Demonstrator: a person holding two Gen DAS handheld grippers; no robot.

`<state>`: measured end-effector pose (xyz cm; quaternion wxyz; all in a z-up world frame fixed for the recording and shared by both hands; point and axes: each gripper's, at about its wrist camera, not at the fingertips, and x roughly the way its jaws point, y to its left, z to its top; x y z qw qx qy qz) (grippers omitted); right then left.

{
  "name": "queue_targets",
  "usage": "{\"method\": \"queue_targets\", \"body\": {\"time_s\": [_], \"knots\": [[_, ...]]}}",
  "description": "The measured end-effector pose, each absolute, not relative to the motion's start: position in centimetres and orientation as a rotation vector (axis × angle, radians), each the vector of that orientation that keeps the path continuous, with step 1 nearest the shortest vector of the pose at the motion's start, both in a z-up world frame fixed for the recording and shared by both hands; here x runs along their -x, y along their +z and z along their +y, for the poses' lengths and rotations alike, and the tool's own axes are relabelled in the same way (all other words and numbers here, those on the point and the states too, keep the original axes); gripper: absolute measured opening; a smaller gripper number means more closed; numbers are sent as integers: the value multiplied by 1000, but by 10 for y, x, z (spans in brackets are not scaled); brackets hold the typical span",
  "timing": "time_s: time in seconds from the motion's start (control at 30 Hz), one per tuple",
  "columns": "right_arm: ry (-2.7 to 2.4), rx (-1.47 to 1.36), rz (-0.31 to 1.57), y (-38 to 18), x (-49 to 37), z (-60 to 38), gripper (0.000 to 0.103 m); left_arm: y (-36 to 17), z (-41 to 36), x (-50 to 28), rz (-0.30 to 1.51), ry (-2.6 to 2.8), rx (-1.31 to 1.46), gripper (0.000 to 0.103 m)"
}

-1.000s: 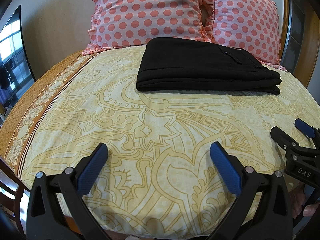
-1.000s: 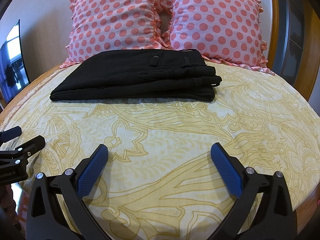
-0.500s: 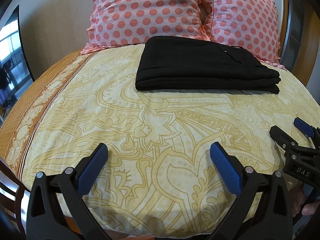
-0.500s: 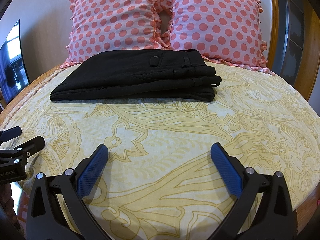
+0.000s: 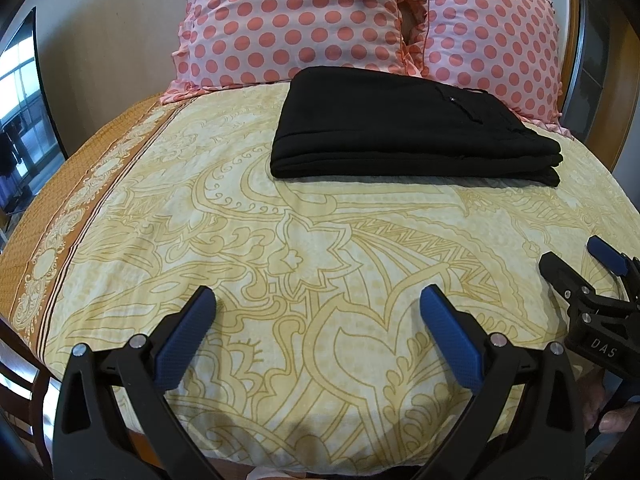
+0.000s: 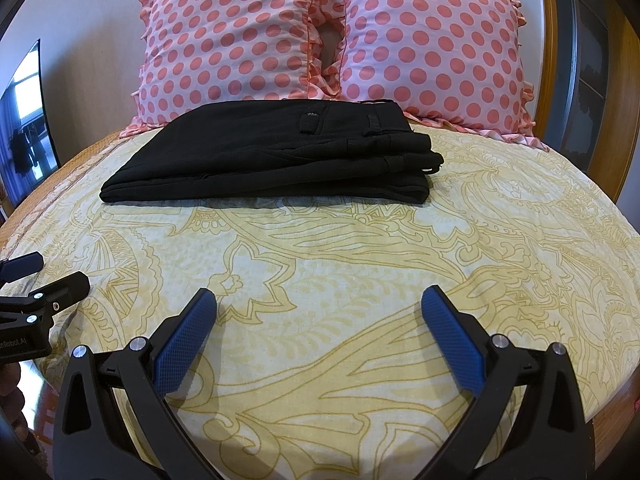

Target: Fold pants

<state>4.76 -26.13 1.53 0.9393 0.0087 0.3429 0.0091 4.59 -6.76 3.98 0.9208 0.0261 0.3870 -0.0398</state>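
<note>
Nearest to us, the left hand-held gripper (image 5: 316,308) hovers over the foot of the bed (image 5: 320,264) with its blue pads spread wide and nothing between them. The right hand-held gripper (image 6: 318,308) does the same just beside it, released and empty. Each one shows at the edge of the other's view. Between us and the task's thing lies a bare stretch of yellow patterned bedsheet (image 6: 360,264). Farther up, well apart from both grippers, the black pants (image 6: 272,152) lie on the sheet as a compact, layered rectangle, waistband to the right, right in front of two pink polka-dot pillows (image 6: 320,32). We judge the folding essentially done; little seems left beyond perhaps tidying the slightly uneven right edge.
</note>
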Motion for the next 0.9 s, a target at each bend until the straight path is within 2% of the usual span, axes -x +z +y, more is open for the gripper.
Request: {"method": "queue_targets", "body": {"time_s": [0.9], "knots": [[18,-18,699,15,-47,-261,102,40,-67,-48,791,-85,-56,101]]}}
